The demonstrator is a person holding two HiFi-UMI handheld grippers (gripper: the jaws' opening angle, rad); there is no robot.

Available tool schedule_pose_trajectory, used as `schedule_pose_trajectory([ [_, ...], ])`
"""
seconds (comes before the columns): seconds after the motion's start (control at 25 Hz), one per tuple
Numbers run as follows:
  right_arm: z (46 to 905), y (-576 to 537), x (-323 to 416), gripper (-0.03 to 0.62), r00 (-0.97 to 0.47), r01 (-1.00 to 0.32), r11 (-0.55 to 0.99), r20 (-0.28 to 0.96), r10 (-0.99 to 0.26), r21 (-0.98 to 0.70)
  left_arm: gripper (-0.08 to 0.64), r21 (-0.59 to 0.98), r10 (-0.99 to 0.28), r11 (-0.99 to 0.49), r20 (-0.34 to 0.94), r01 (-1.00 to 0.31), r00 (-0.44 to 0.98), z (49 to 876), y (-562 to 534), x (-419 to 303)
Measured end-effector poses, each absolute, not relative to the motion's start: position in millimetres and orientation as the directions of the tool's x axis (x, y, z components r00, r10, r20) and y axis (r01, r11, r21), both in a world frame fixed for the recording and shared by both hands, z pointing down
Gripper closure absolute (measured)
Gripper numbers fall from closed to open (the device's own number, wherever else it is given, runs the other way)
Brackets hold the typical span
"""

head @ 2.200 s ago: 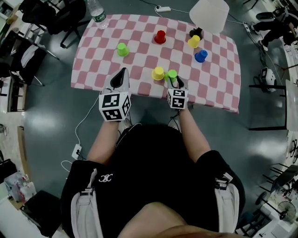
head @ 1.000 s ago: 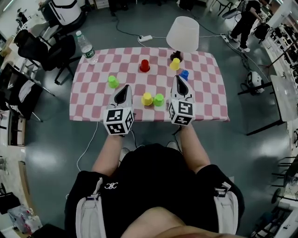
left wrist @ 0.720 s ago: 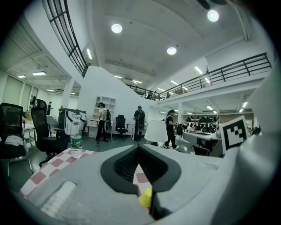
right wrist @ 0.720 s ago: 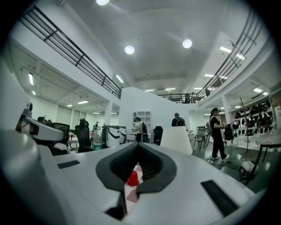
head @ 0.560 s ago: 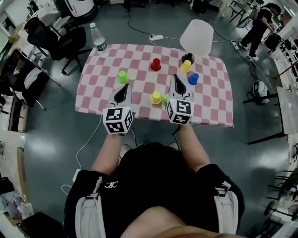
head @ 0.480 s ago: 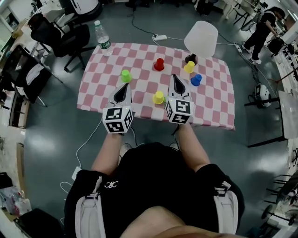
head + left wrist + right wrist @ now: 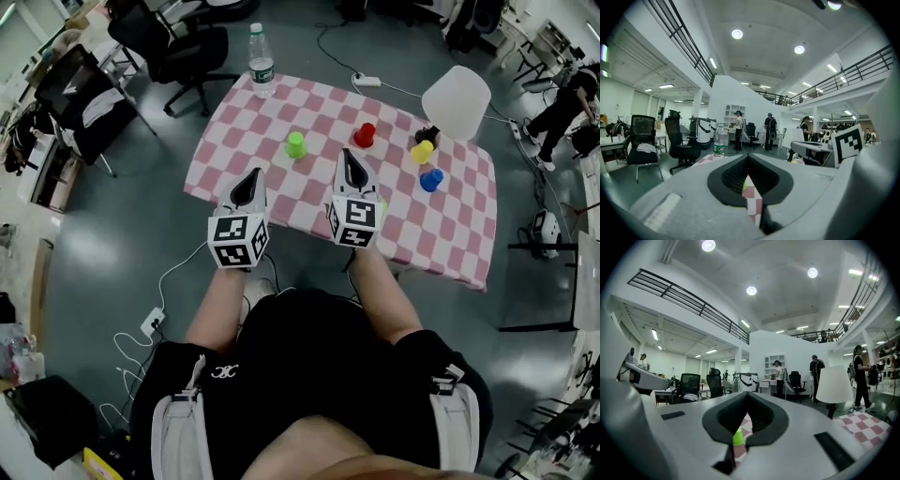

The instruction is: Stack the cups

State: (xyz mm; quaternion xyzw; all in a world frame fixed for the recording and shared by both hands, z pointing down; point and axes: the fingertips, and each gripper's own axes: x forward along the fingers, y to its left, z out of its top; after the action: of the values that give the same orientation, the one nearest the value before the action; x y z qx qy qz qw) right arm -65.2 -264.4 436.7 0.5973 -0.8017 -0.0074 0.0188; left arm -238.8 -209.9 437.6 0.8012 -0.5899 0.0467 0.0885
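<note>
Several small upturned cups stand on the pink-and-white checked table [image 7: 234, 150]: a green cup [image 7: 295, 143], a red cup [image 7: 365, 134], a yellow cup [image 7: 423, 150] and a blue cup [image 7: 431, 178]. My left gripper [image 7: 251, 174] is over the table's near left part, shut with nothing in it. The right gripper [image 7: 347, 153] is also shut and empty, pointing between the green and red cups. In the right gripper view a green cup [image 7: 738, 437] shows low through the slit under the closed jaws. The cups seen earlier beside the right gripper are hidden.
A white-shaded lamp [image 7: 457, 97] stands at the table's far right corner and a water bottle [image 7: 260, 49] at its far left corner. Office chairs [image 7: 183, 42] and floor cables surround the table. People stand in the background [image 7: 770, 131].
Both grippers have swung left across the table, still shut. The near yellow cup that stood between them no longer shows, and the table now sits skewed in the head view.
</note>
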Motion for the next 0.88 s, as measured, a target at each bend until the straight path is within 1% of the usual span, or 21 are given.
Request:
schedule_pose_trajectory([
  [0.24,450,-275,-97,0.589,-0.33,-0.944,0.33,0.054,-0.943,-0.006,0.545,0.087,-0.953,-0.216,0.199,-0.973,0.229,442,-204,-275],
  [0.44,463,-288,-118,0.588,-0.354,-0.935,0.355,0.046,-0.934,0.012,0.545,0.092,-0.955,-0.187,0.217,-0.978,0.203,450,-201,-293],
  [0.48,468,-292,-123,0.563,-0.373,-0.927,0.374,0.05,-0.926,0.007,0.545,0.094,-0.955,-0.18,0.222,-0.979,0.196,453,-201,-296],
  [0.52,473,-296,-130,0.492,-0.399,-0.917,0.4,0.061,-0.915,-0.002,0.545,0.098,-0.955,-0.172,0.228,-0.98,0.19,457,-202,-300],
  [0.56,480,-301,-137,0.437,-0.423,-0.906,0.424,0.078,-0.903,-0.008,0.545,0.1,-0.954,-0.164,0.236,-0.981,0.183,460,-202,-304],
  [0.72,512,-318,-156,0.388,-0.455,-0.887,0.462,0.162,-0.876,0.007,0.545,0.096,-0.949,-0.145,0.267,-0.985,0.166,474,-200,-316],
  [0.88,548,-334,-171,0.371,-0.447,-0.885,0.465,0.256,-0.857,0.011,0.545,0.092,-0.945,-0.13,0.289,-0.987,0.151,484,-201,-331],
])
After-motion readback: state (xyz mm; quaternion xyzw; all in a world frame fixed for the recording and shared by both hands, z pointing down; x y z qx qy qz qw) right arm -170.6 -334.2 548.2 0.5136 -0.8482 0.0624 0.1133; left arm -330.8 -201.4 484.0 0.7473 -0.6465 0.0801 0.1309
